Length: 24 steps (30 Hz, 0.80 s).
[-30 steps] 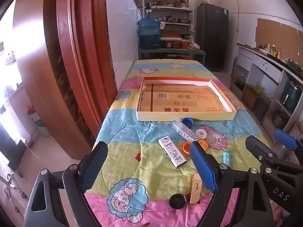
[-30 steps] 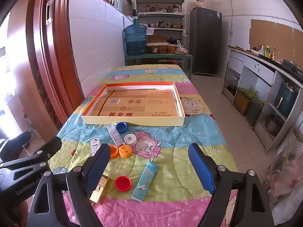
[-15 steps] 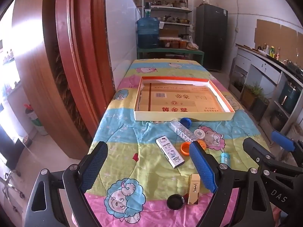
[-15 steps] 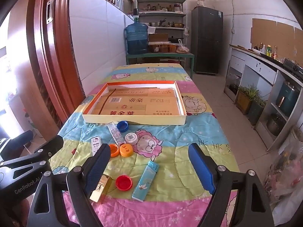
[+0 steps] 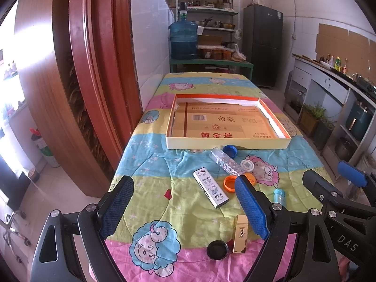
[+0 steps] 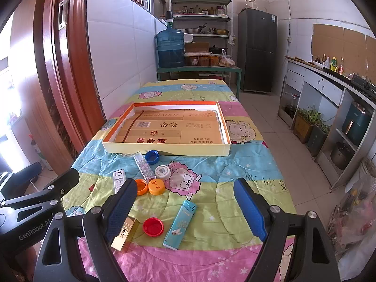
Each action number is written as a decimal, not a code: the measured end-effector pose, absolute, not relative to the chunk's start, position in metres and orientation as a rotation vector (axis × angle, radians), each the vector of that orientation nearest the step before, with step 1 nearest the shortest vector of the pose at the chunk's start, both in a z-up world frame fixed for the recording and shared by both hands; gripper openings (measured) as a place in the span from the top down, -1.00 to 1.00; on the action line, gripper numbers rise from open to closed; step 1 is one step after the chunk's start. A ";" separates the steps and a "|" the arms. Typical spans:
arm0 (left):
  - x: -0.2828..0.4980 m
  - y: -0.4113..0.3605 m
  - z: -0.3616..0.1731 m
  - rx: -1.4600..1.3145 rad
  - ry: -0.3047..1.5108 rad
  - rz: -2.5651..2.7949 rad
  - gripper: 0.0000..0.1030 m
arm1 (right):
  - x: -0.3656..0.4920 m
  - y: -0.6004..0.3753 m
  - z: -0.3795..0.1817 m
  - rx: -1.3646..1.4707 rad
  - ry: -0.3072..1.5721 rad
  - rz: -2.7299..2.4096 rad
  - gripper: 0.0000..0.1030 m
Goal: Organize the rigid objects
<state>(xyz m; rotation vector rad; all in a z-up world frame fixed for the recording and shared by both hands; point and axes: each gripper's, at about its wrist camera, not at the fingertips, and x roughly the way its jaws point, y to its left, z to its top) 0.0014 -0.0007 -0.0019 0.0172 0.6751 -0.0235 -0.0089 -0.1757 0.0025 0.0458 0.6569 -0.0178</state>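
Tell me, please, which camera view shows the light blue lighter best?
The right wrist view: the light blue lighter lies whole and unobstructed on the cloth between the open fingers of the right gripper. The left wrist view shows only its top end; a blue finger pad of the left gripper hides the rest.

The table holds one tray (image 6: 164, 151). There are five caps: blue (image 6: 152, 157), white (image 6: 162, 172), two orange (image 6: 141, 186) (image 6: 156, 187) and red (image 6: 153, 227). There is one black lid (image 5: 217, 249), one clear box (image 6: 143, 166), one white case (image 5: 210, 188), one gold case (image 6: 123, 232) and one lighter (image 6: 180, 225).
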 end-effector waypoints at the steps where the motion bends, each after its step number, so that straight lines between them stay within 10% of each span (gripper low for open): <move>1: 0.001 -0.001 -0.002 0.017 0.675 -0.024 -0.72 | -0.009 -0.176 0.003 0.047 0.657 -0.017 -0.62; 24: 0.000 -0.003 -0.004 0.017 0.685 -0.027 -0.72 | -0.011 -0.180 -0.001 0.051 0.666 -0.013 -0.62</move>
